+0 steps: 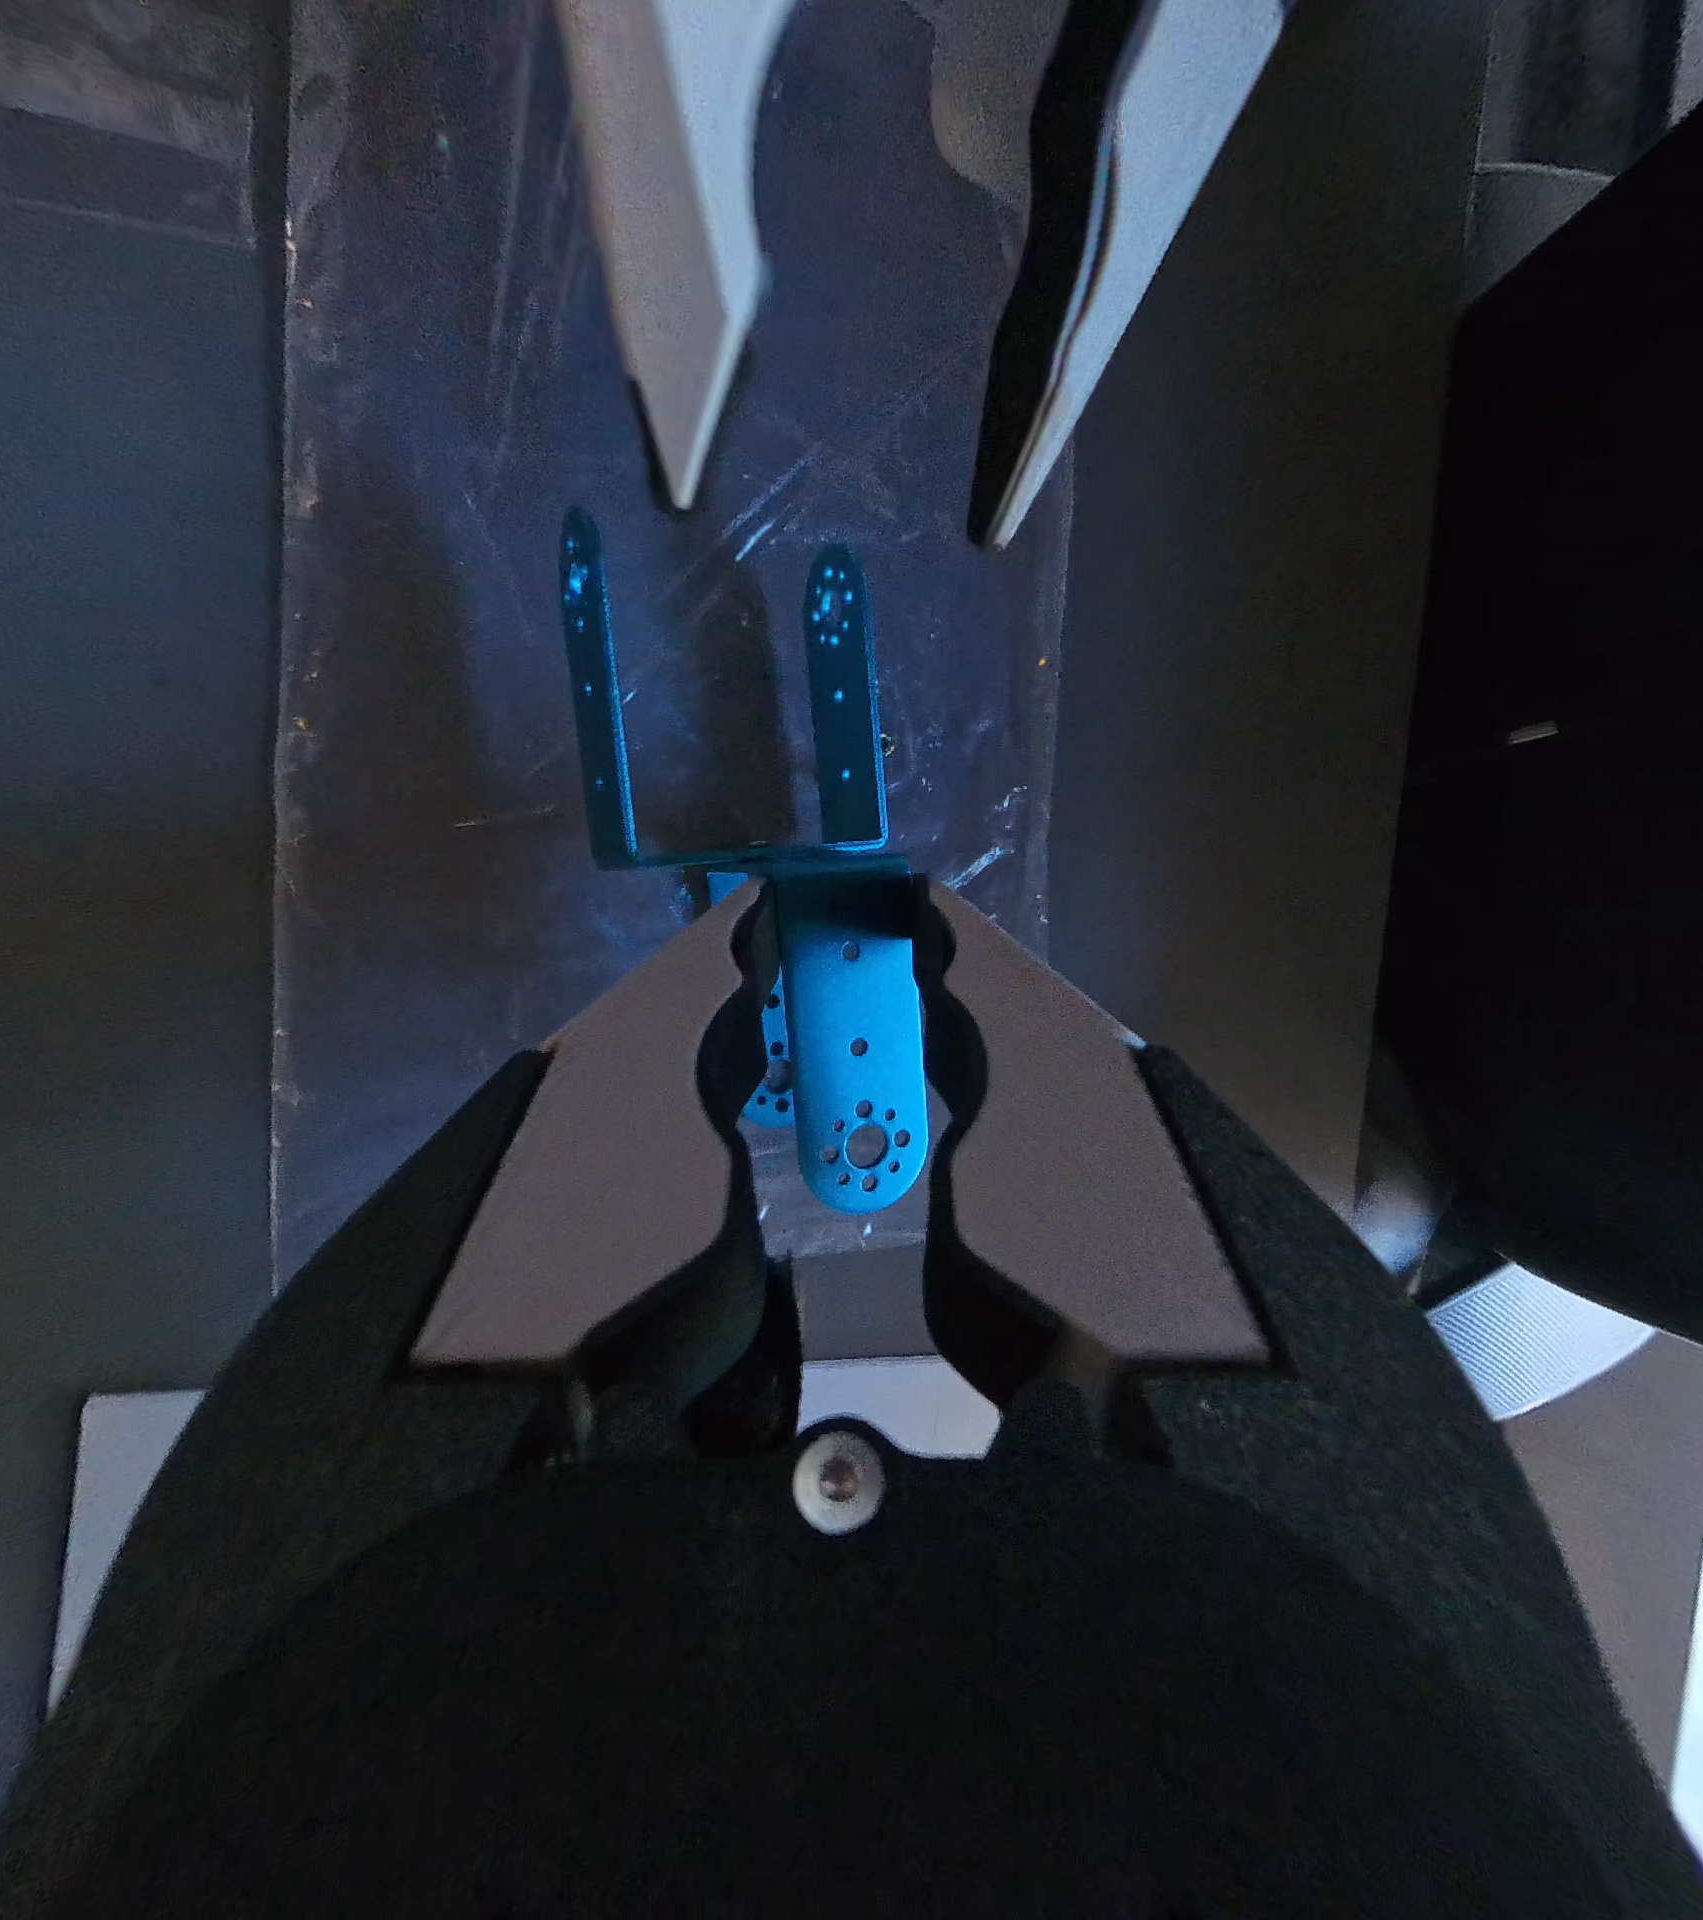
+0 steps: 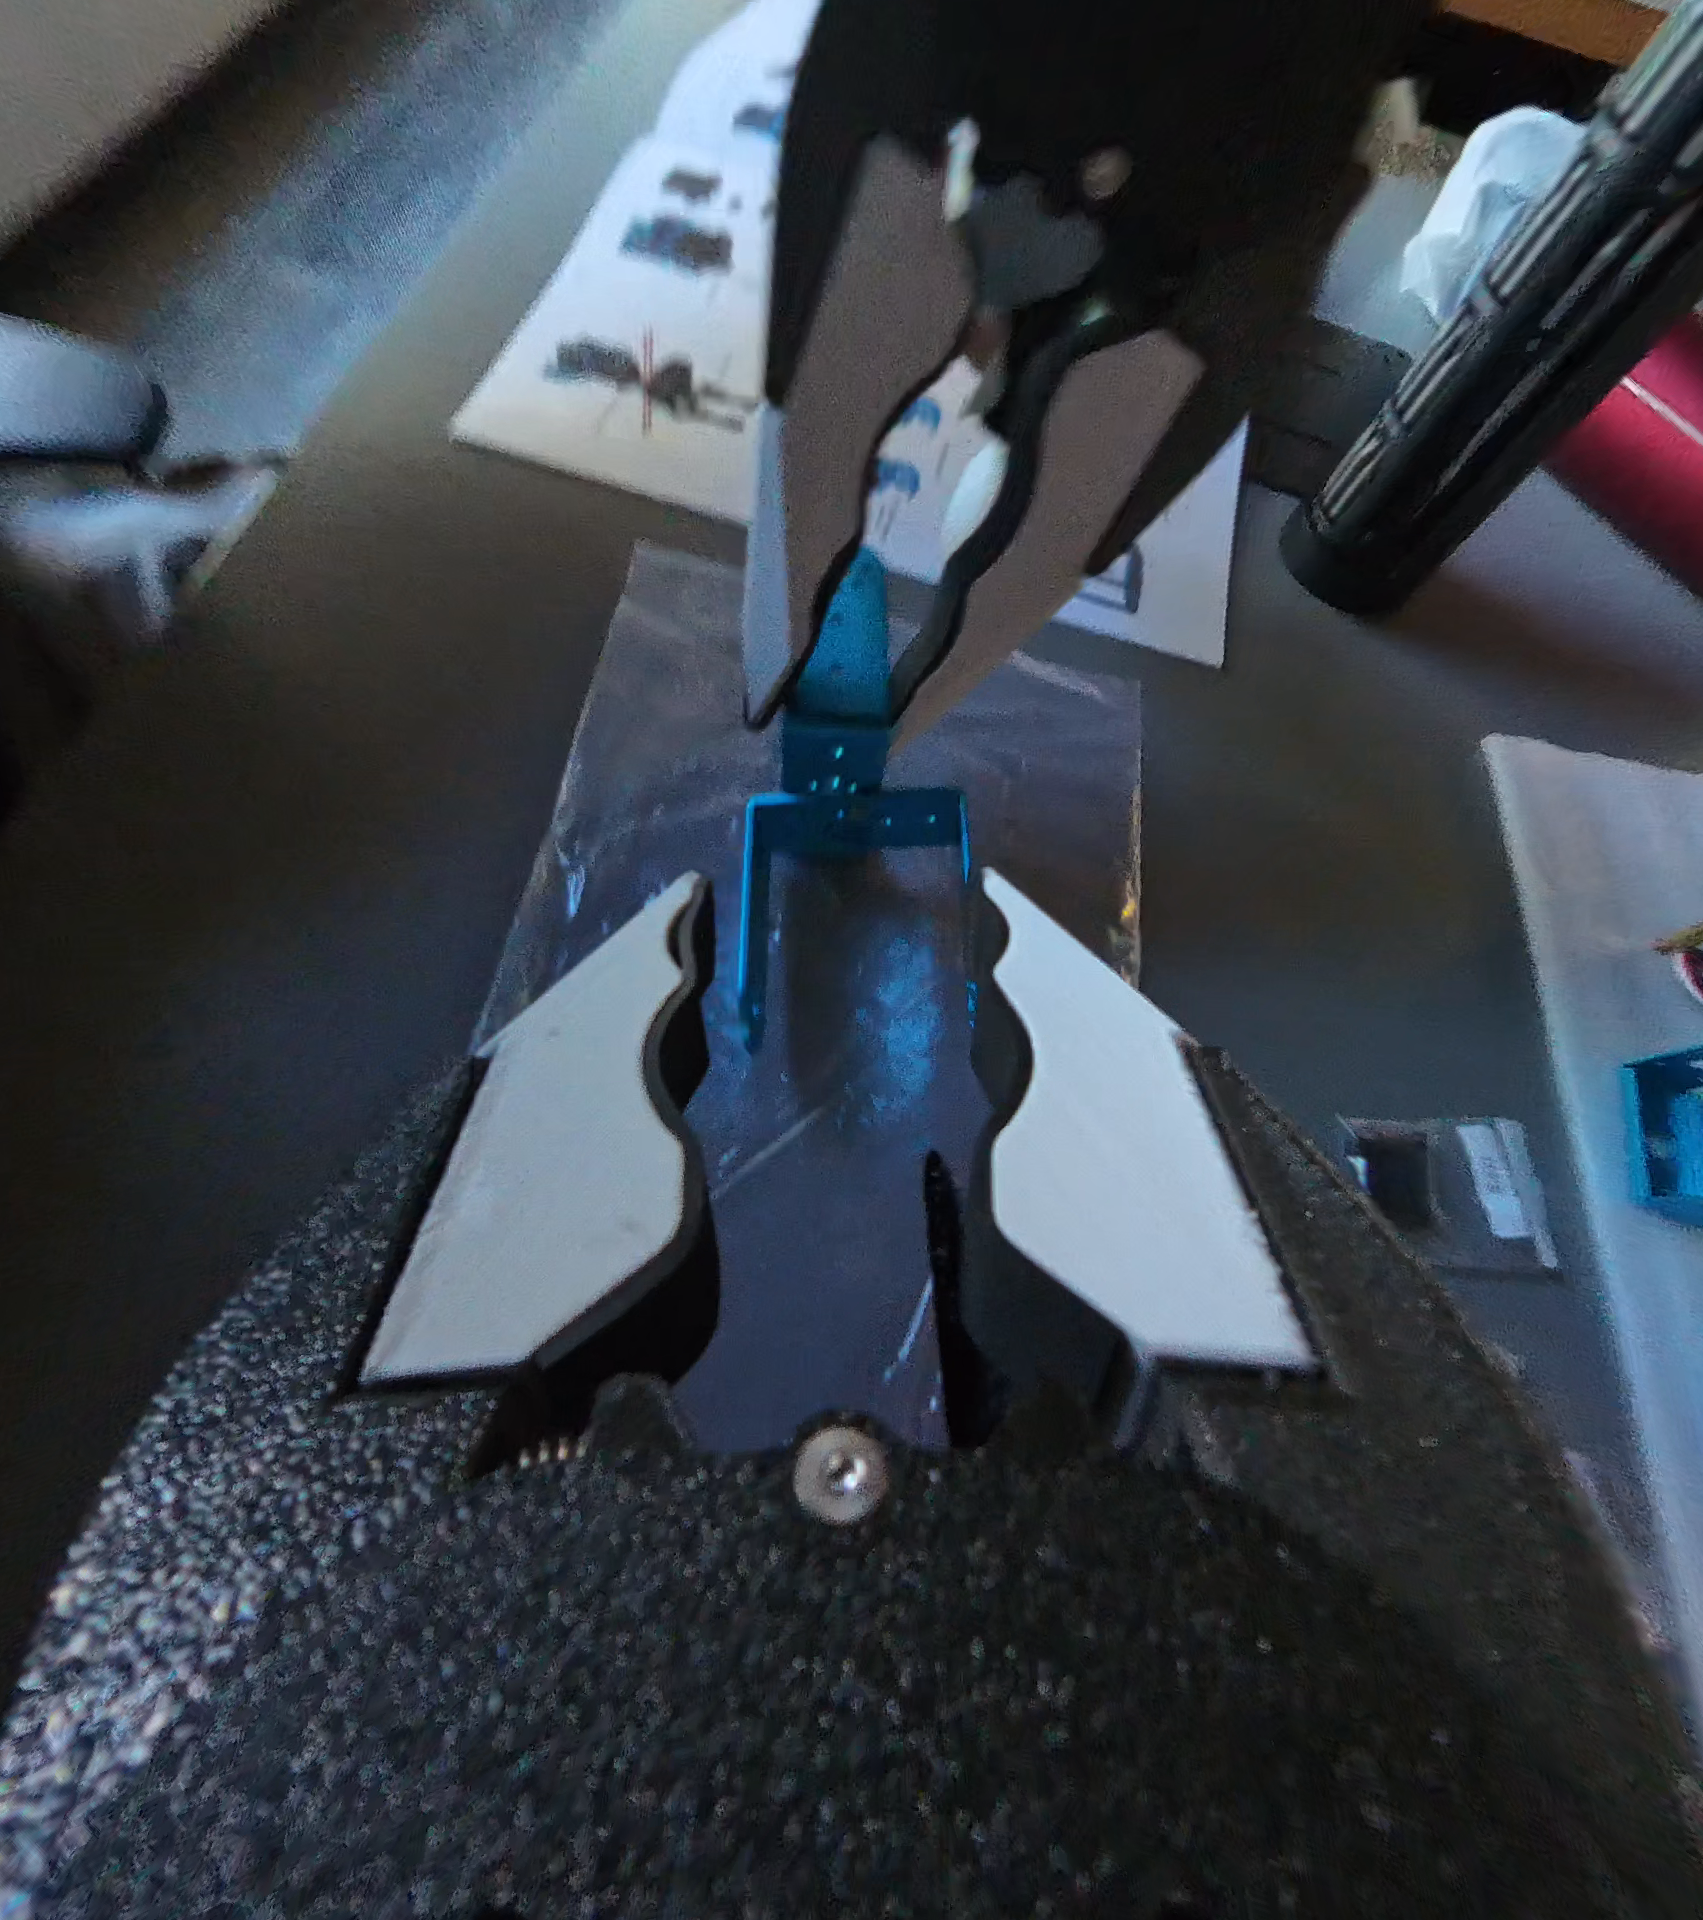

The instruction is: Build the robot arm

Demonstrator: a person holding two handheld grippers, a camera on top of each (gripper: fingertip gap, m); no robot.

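Two blue perforated metal U-brackets are joined back to back. My left gripper (image 1: 836, 891) is shut on the near bracket (image 1: 857, 1070), which lies between its fingers. The far bracket (image 1: 722, 727) points its two arms away, over a clear plastic sheet (image 1: 411, 727). My right gripper (image 1: 836, 520) faces it, open, with its tips just past the arm ends. In the right wrist view, my right gripper (image 2: 842, 894) is open and empty, and the far bracket's arms (image 2: 753, 935) lie between its fingers. The left gripper (image 2: 826, 717) shows beyond, shut on the near bracket (image 2: 852, 644).
A printed paper sheet (image 2: 639, 312) lies behind the plastic sheet (image 2: 826, 1195). At right are a black ribbed handle (image 2: 1553, 291), a red cylinder (image 2: 1678, 468), a pale board (image 2: 1605, 883) bearing another blue bracket (image 2: 1688, 1143), and a small grey block (image 2: 1449, 1184). A dark box (image 1: 1605, 727) stands close on the right. Tip to tip, the grippers are about 6 cm apart. The small grey block (image 2: 1449, 1184) is about 15 cm from my right fingertips.
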